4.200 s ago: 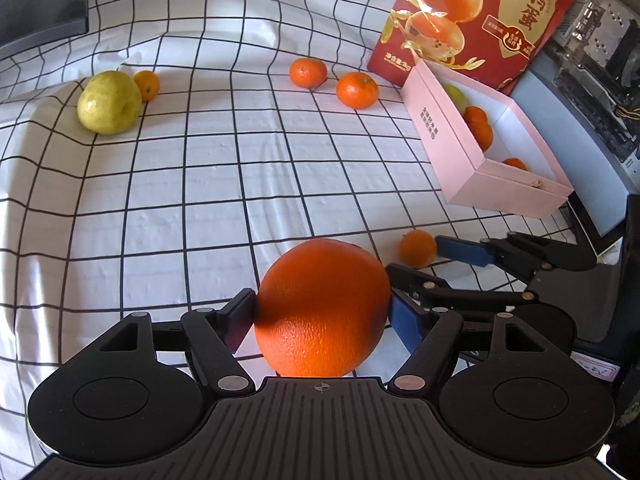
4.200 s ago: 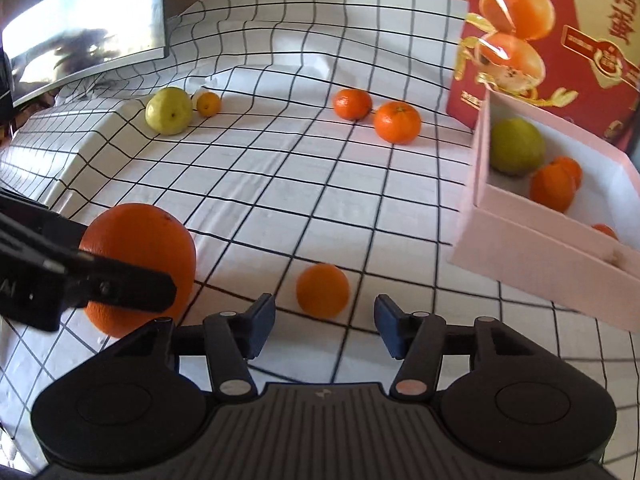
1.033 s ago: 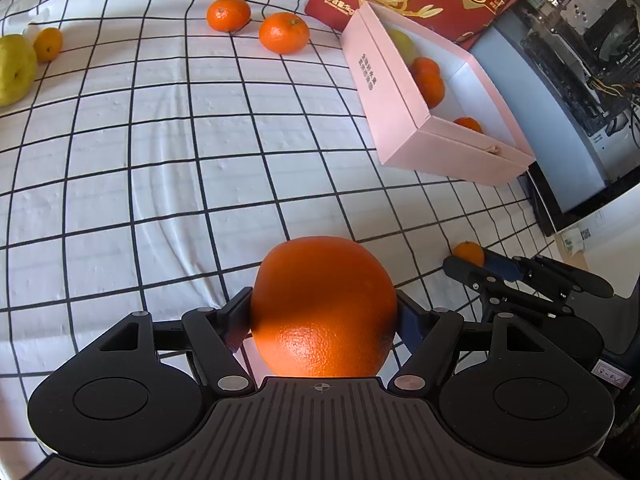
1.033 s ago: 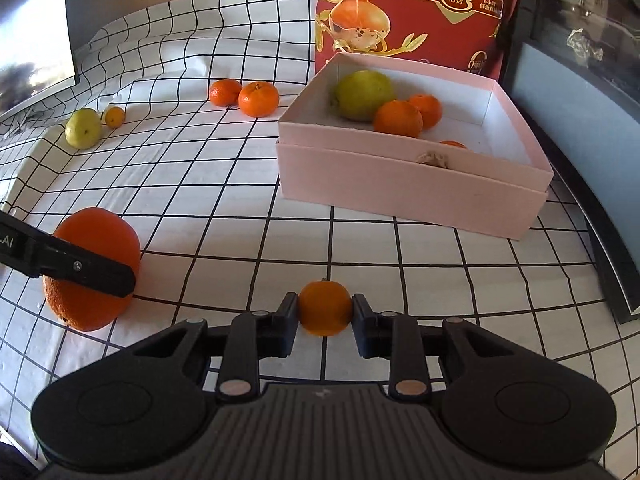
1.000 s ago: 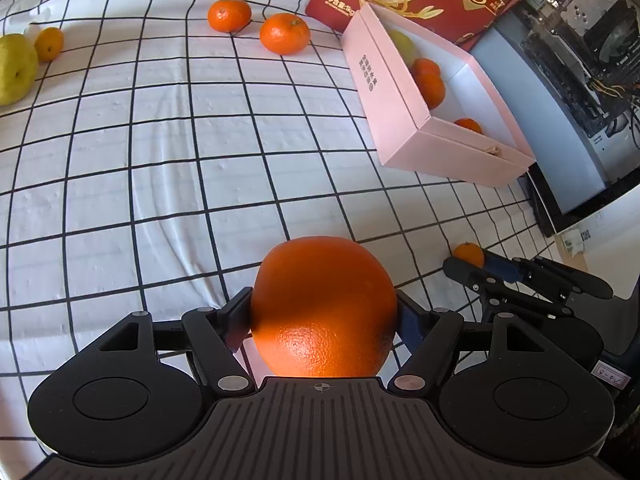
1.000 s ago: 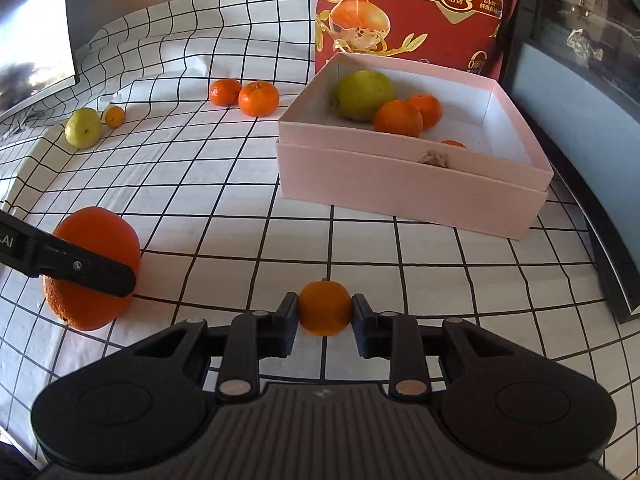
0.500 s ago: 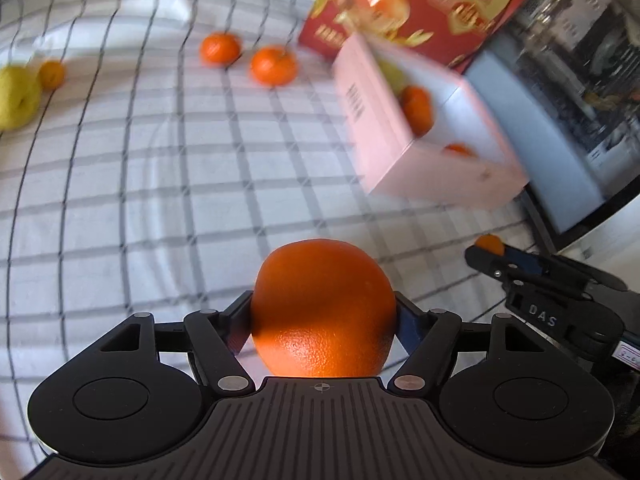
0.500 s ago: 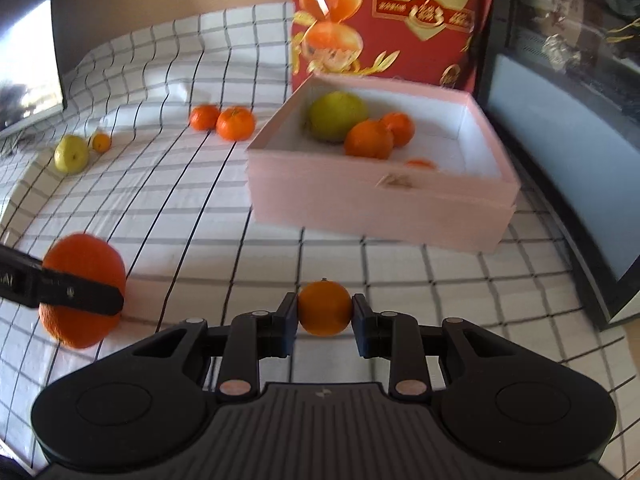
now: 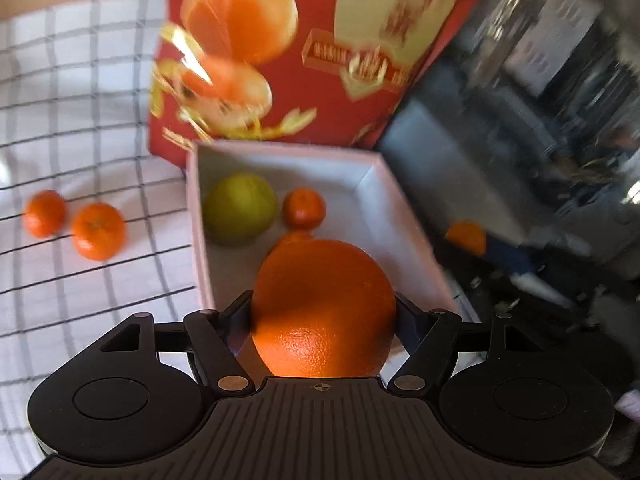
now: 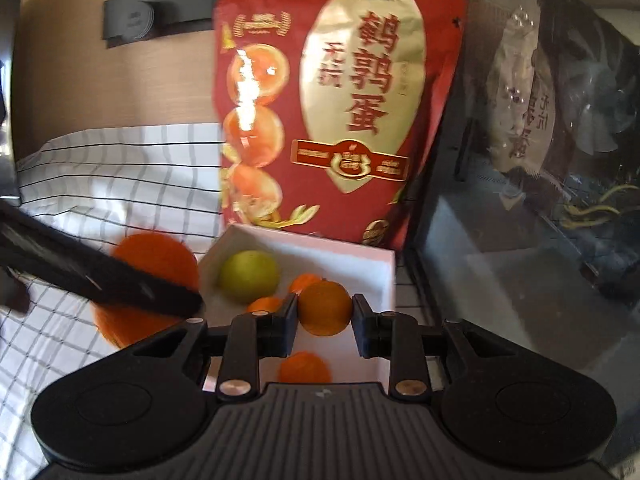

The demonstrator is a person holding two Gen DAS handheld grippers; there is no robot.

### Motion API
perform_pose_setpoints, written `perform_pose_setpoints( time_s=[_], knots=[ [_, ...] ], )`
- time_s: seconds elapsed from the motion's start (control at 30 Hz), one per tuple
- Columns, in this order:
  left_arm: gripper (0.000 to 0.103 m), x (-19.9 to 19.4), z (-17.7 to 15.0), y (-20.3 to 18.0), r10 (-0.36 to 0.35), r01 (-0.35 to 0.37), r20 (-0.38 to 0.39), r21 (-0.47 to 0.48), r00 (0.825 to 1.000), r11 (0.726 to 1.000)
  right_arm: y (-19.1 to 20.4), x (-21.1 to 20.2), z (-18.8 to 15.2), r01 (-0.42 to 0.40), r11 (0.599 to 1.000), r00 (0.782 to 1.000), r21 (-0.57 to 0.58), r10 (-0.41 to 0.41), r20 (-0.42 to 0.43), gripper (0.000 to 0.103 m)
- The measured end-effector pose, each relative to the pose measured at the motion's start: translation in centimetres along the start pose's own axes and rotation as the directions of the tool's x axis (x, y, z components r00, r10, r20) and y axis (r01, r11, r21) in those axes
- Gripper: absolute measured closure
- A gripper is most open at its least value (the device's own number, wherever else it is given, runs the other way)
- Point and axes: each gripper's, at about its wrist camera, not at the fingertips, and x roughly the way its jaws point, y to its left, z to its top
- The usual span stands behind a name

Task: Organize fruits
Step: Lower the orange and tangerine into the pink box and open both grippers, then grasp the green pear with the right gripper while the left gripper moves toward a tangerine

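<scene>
My left gripper [image 9: 323, 312] is shut on a large orange [image 9: 323, 308] and holds it above the near end of the pink box [image 9: 194, 216]. My right gripper [image 10: 325, 316] is shut on a small mandarin [image 10: 325, 308] and holds it over the same box [image 10: 384, 276]. The box holds a green-yellow fruit [image 9: 240, 208], also in the right wrist view [image 10: 249, 276], and a few small mandarins [image 9: 304, 208]. The large orange and the left gripper's finger show blurred at the left of the right wrist view [image 10: 156, 256]. The right gripper's mandarin shows at the right of the left wrist view [image 9: 466, 237].
Two mandarins [image 9: 98, 231] lie on the checked cloth [image 9: 60, 152] left of the box. A red snack bag [image 10: 332, 112] stands upright behind the box. A dark glass case [image 10: 540, 200] stands to the right.
Both grippers have risen and moved forward with their fruit, from over the cloth to over the pink box. The view tilted up toward the red bag.
</scene>
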Motion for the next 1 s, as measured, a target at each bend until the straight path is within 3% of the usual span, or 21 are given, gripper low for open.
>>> perform_pose_setpoints(
  time_s=[0.1, 0.17, 0.23, 0.37, 0.5, 0.57, 0.63, 0.77, 0.87, 1.0],
  knots=[
    [0.027, 1.8, 0.1, 0.2, 0.023, -0.023, 0.011, -0.001, 1.0, 1.0, -1.7, 2.5, 0.3, -0.03, 0.999, 0.999, 0.029, 0.031, -0.038, 0.075],
    [0.031, 0.8, 0.0, 0.1, 0.028, -0.029, 0.104, 0.005, 0.994, 1.0, -2.2, 4.2, 0.2, -0.042, 0.999, 0.997, 0.031, 0.044, -0.058, 0.075],
    [0.031, -1.3, 0.3, -0.4, 0.018, -0.026, 0.219, 0.033, 0.975, 0.999, -2.2, 5.7, 0.0, -0.051, 0.998, 0.996, 0.022, 0.053, -0.075, 0.075],
    [0.031, -5.0, 0.6, -0.9, 0.013, -0.029, 0.307, 0.046, 0.952, 0.999, -1.4, 8.7, 0.4, -0.081, 0.997, 0.99, 0.01, 0.082, -0.114, 0.075],
    [0.031, -7.1, -1.3, 0.6, 0.044, -0.046, 0.3, -0.001, 0.953, 0.999, -0.7, 12.1, 1.5, -0.102, 0.995, 0.977, 0.019, 0.103, -0.185, 0.072],
    [0.031, -7.7, -2.8, 2.0, 0.059, -0.051, 0.287, -0.032, 0.956, 0.998, -0.3, 13.2, 1.8, -0.071, 0.997, 0.975, 0.026, 0.075, -0.208, 0.055],
    [0.031, -8.0, -4.5, 3.9, 0.093, -0.073, 0.265, -0.086, 0.96, 0.994, 0.1, 13.5, 1.8, -0.061, 0.997, 0.976, 0.04, 0.068, -0.208, 0.048],
    [0.032, -8.8, -8.2, 8.0, 0.154, -0.106, 0.213, -0.22, 0.965, 0.97, 1.1, 12.3, 1.5, -0.093, 0.994, 0.974, 0.059, 0.103, -0.2, 0.042],
    [0.033, -9.9, -10.9, 11.0, 0.168, -0.11, 0.188, -0.282, 0.968, 0.953, 2.6, 11.0, 0.9, -0.076, 0.997, 0.98, 0.016, 0.077, -0.186, 0.042],
    [0.033, -12.2, -13.7, 15.1, 0.238, -0.155, 0.193, -0.369, 0.952, 0.917, 4.8, 8.9, 0.7, -0.028, 0.998, 0.988, -0.061, 0.019, -0.153, 0.042]
  ],
)
